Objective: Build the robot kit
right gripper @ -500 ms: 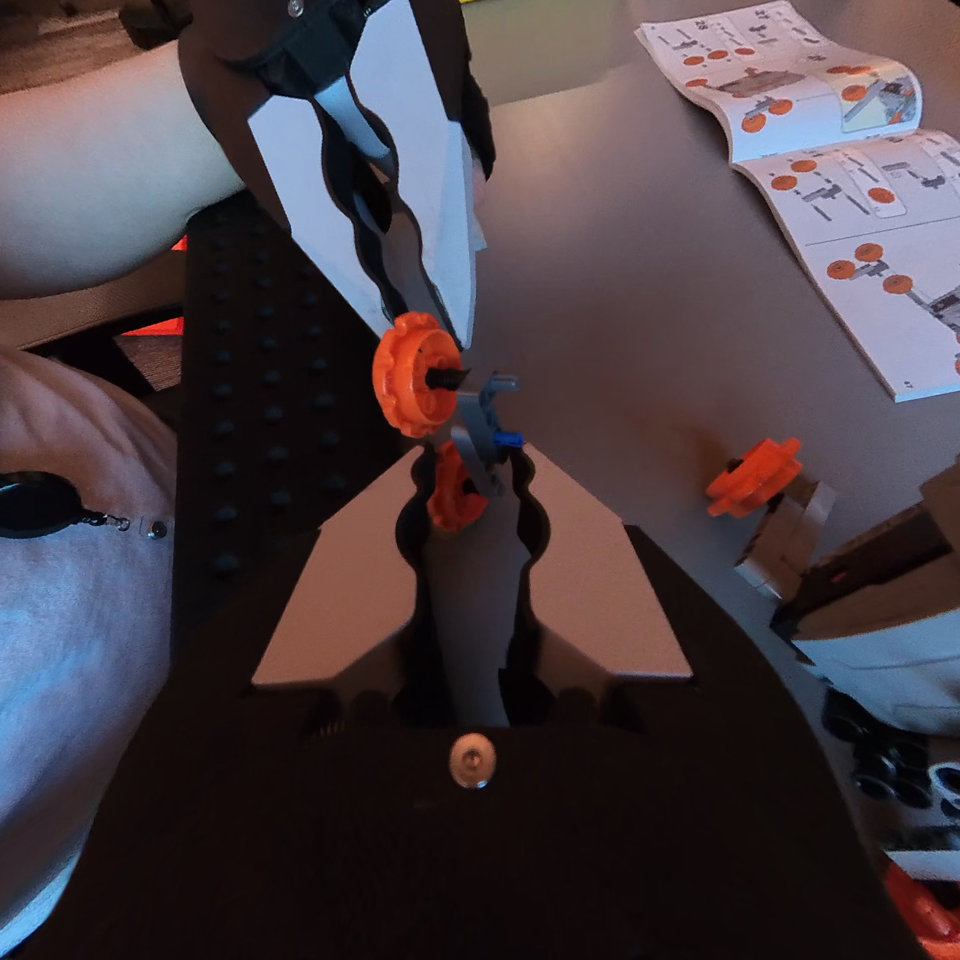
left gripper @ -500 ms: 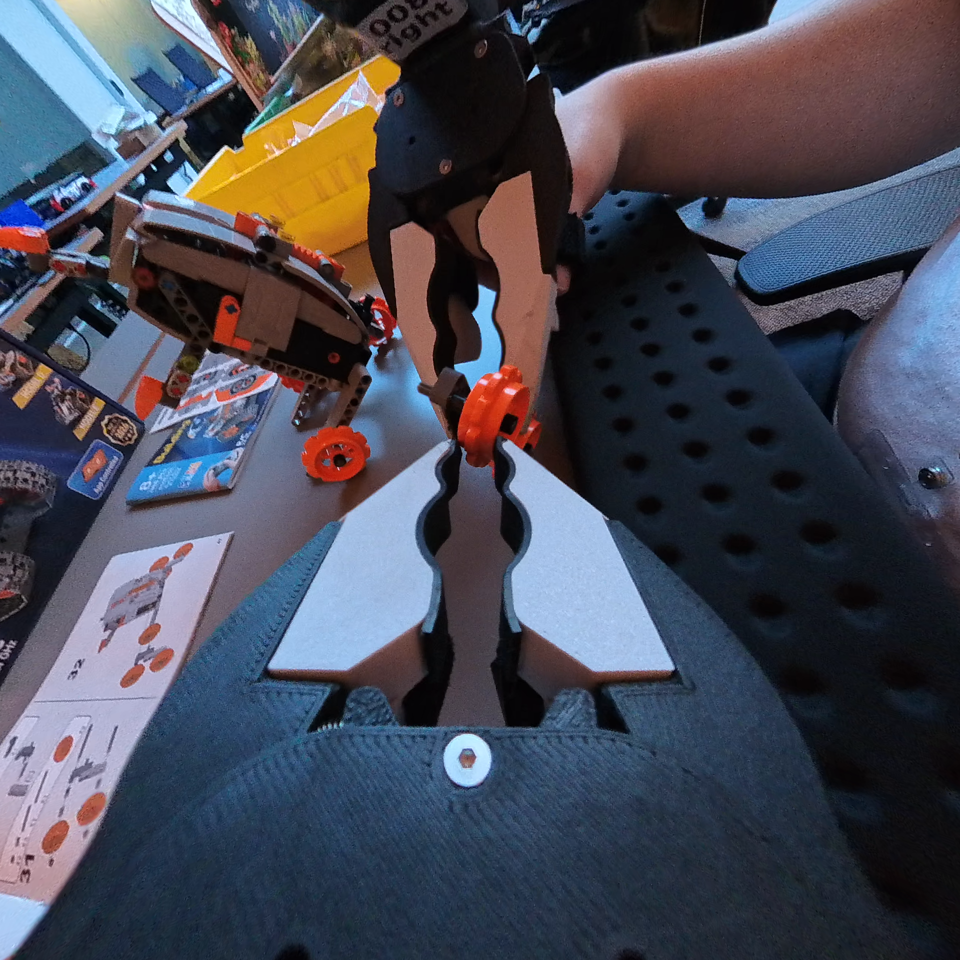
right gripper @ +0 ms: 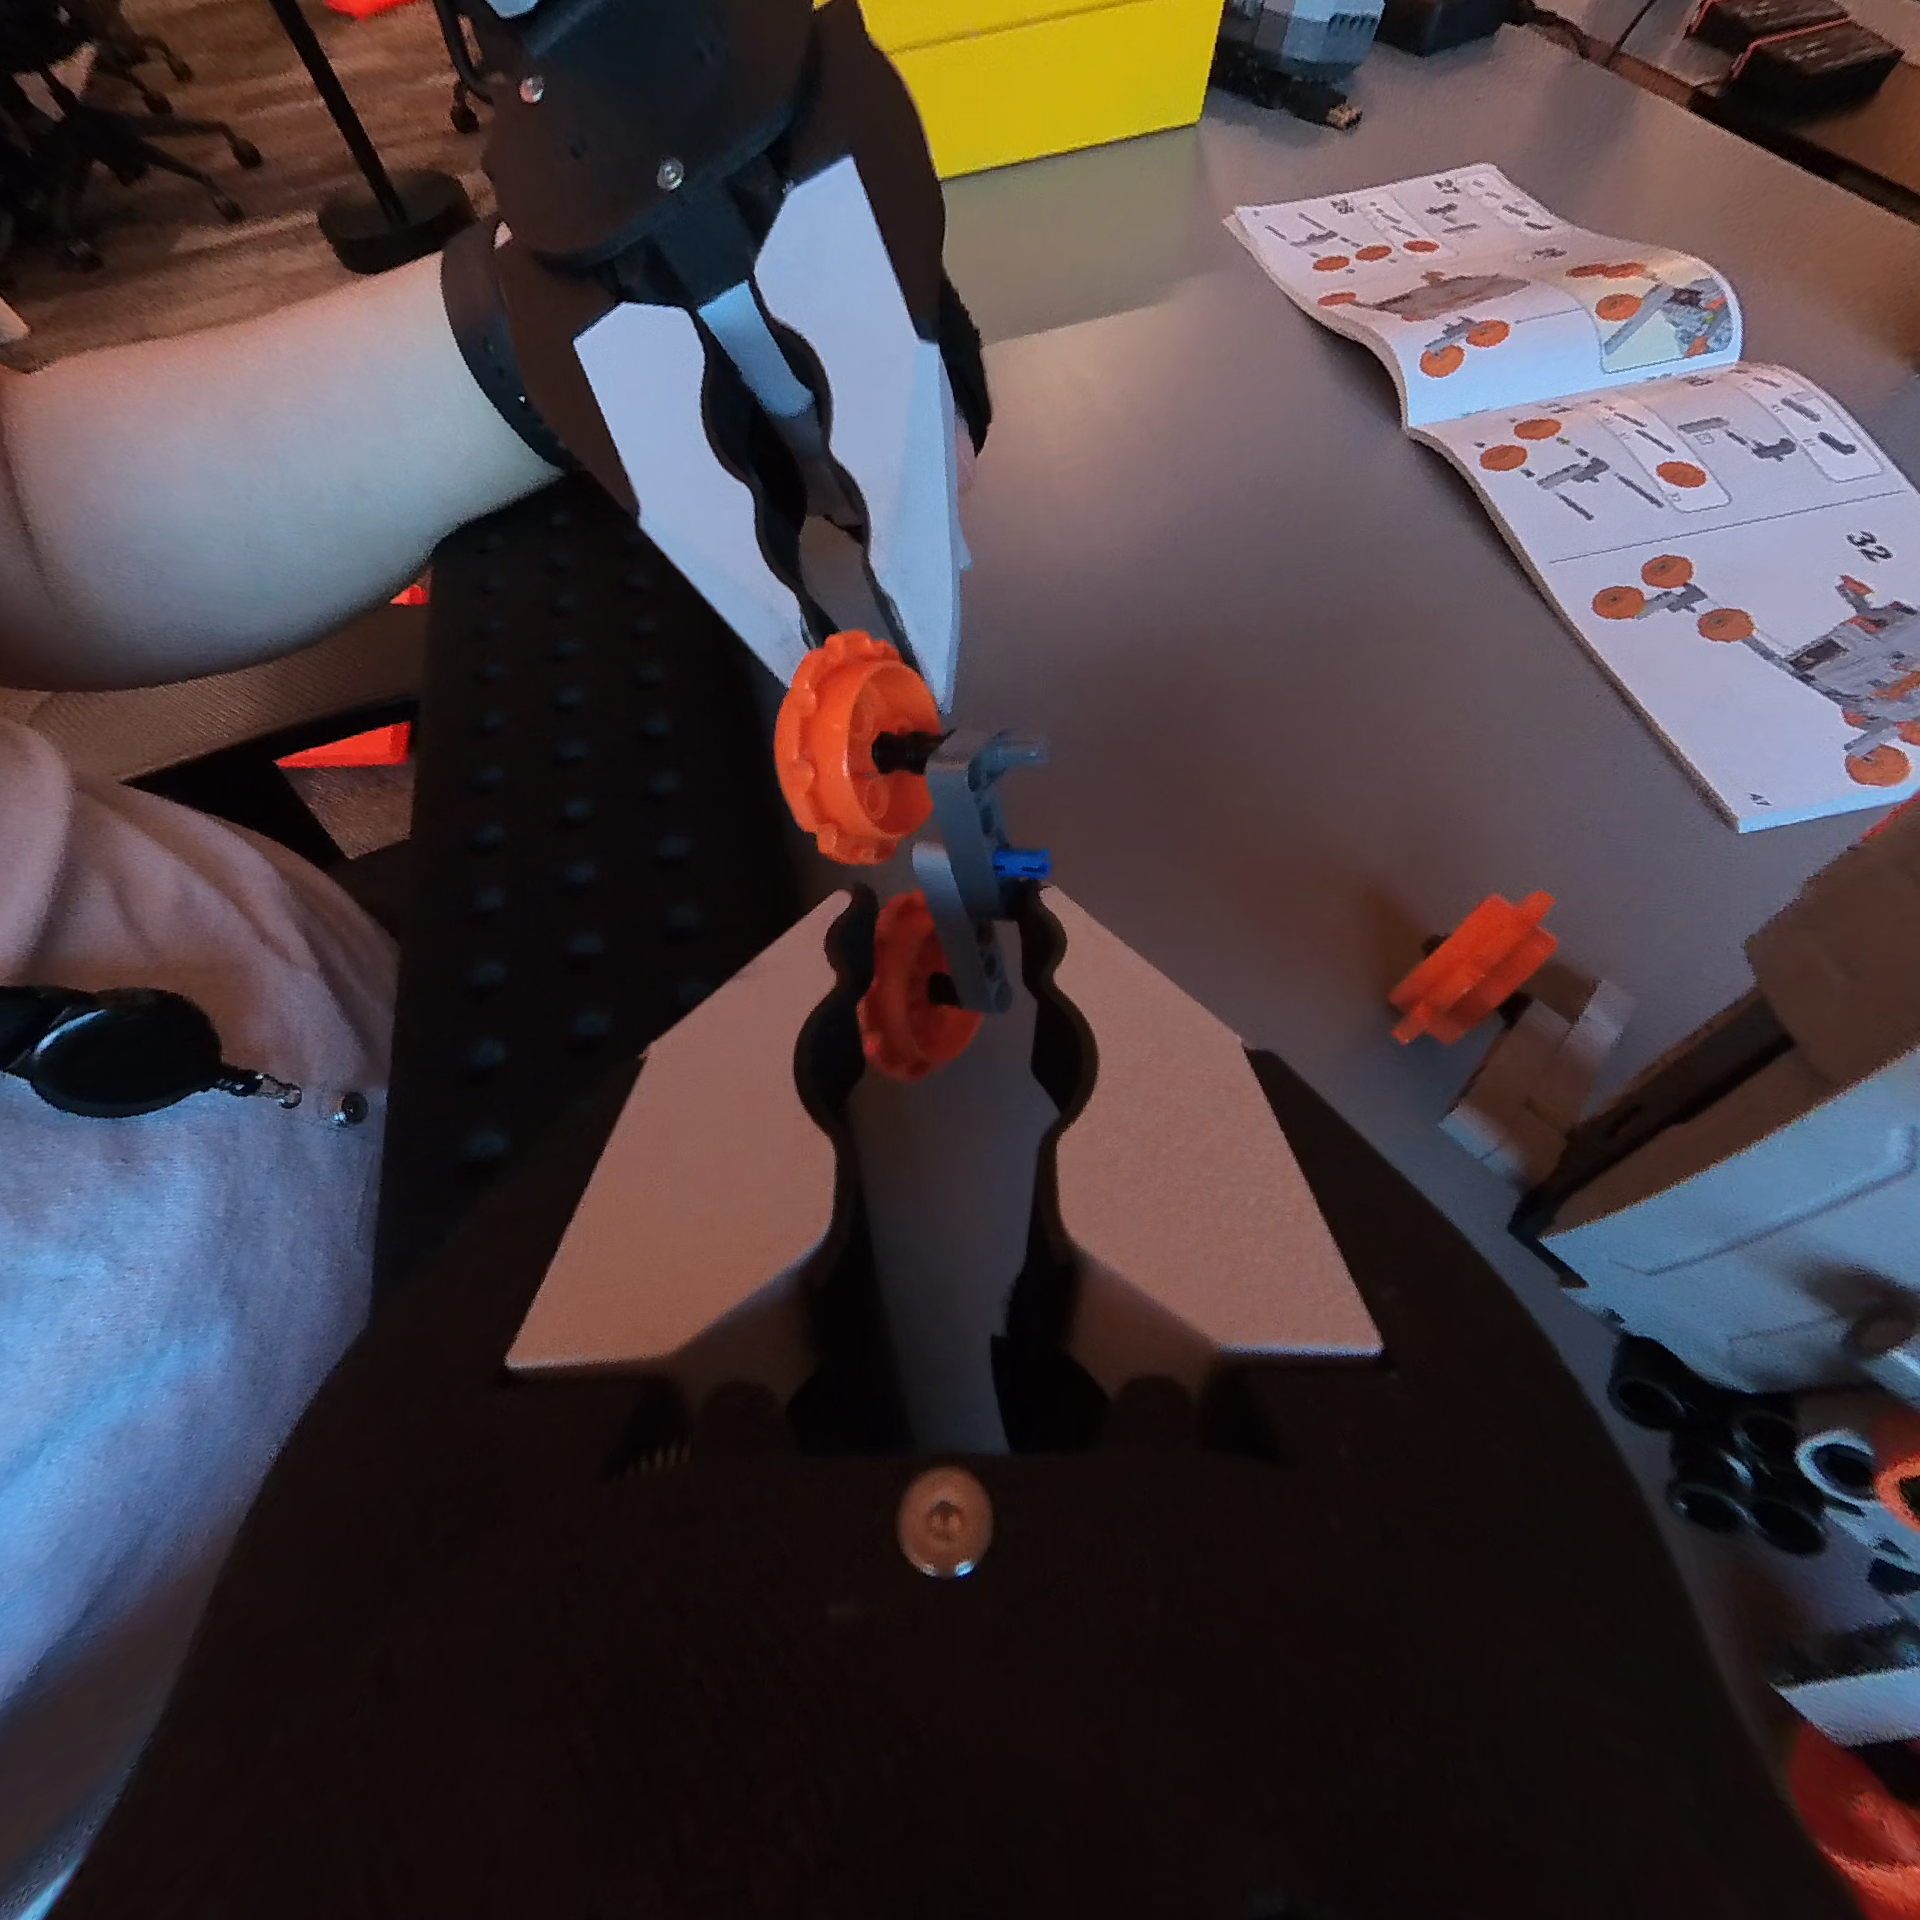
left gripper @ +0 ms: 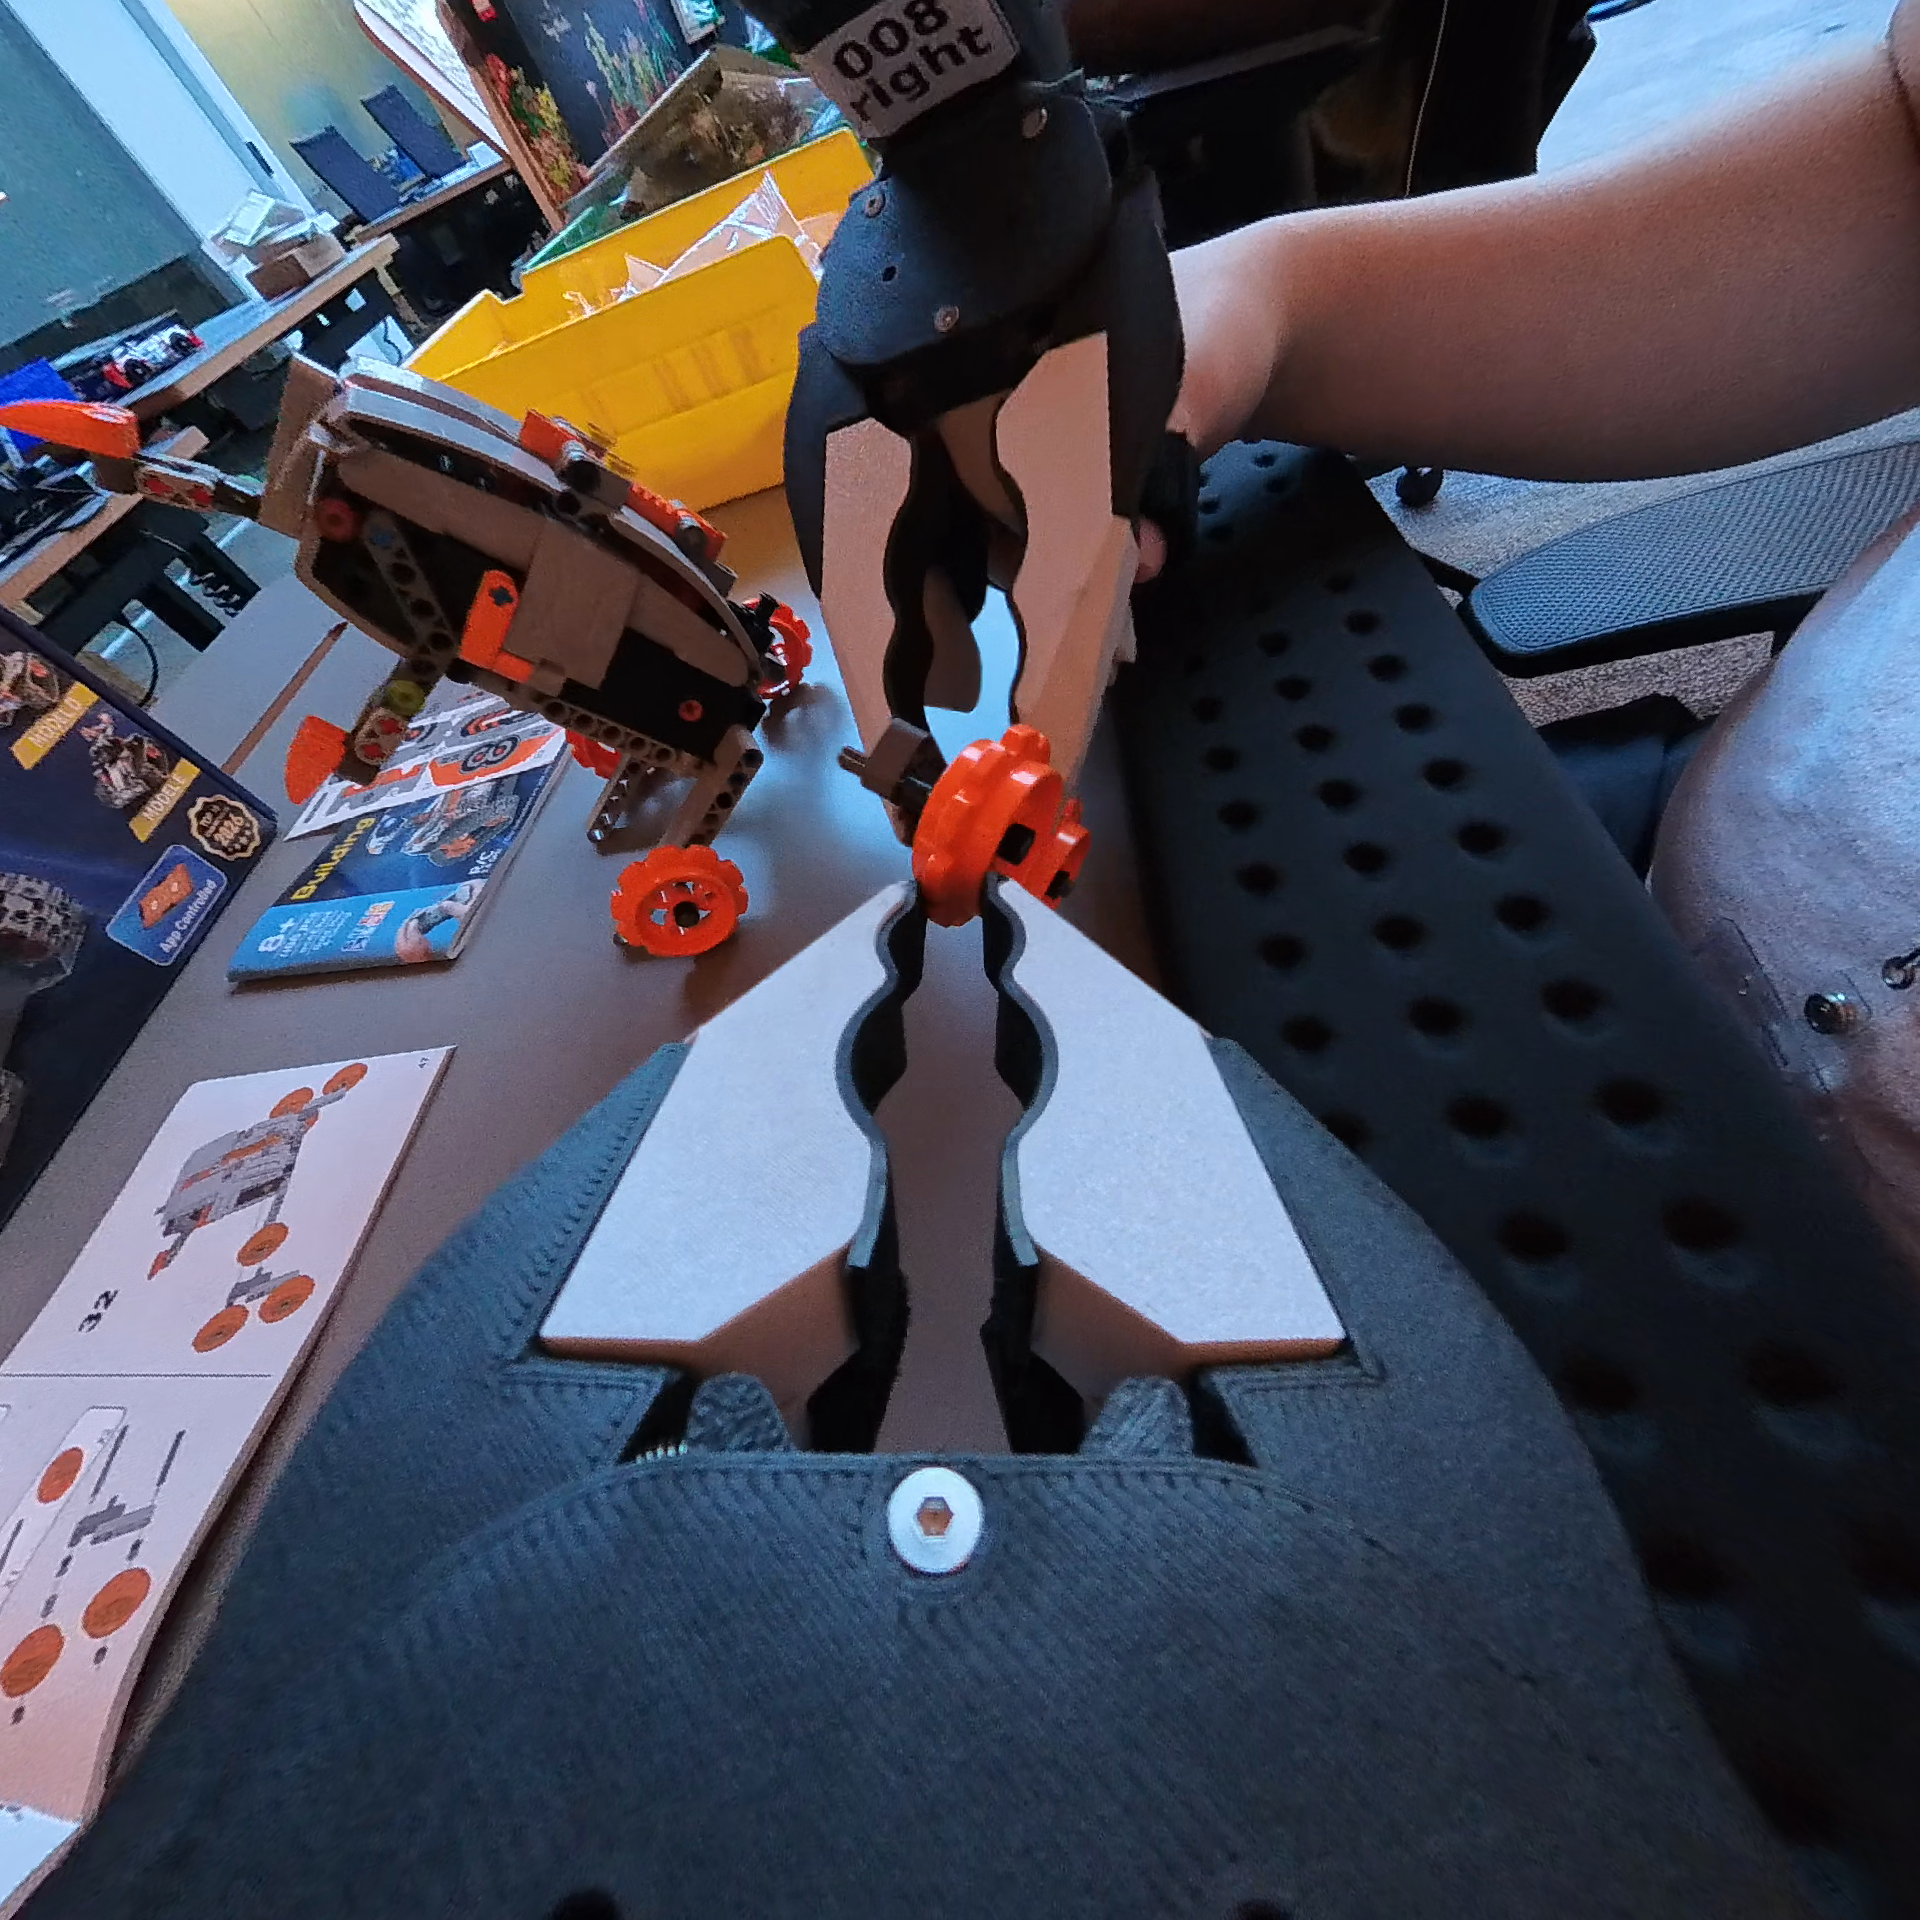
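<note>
Holding a small brick sub-assembly between them, your two hand-held grippers meet tip to tip above the near edge of the grey counter (left gripper: 499, 1018).

Your left hand-held gripper (left gripper: 951, 914) is clenched on the rim of one orange toothed plastic wheel (left gripper: 982, 826); in the right wrist view that same wheel (right gripper: 854, 746) sits at the tip of the gripper coming in from the far side, with a short black axle showing at its hub.

Your right hand-held gripper (right gripper: 940, 940) is closed around the grey studded beam (right gripper: 966, 894) of the assembly, beside a second orange wheel (right gripper: 914, 987) that lies between its fingers. A small blue pin (right gripper: 1023, 862) sticks out of the beam on the right. In the left wrist view, this gripper (left gripper: 971, 727) reaches down from the far side, its tips at the assembly.

To the left, in the left wrist view, a half-built grey, black and orange brick vehicle (left gripper: 520, 592) stands on the counter, with a loose-looking orange wheel (left gripper: 678, 914) at its near leg. A yellow plastic bin (left gripper: 644, 353) stands behind it. A closed blue building booklet (left gripper: 384, 894) lies near the model, a dark product box (left gripper: 94, 852) farther left, and an open white instruction booklet (left gripper: 177, 1278) nearest you. A black perforated panel (left gripper: 1403, 935) runs along the right edge of the counter. Part of the vehicle (right gripper: 1714, 1164) fills the right side of the right wrist view.
</note>
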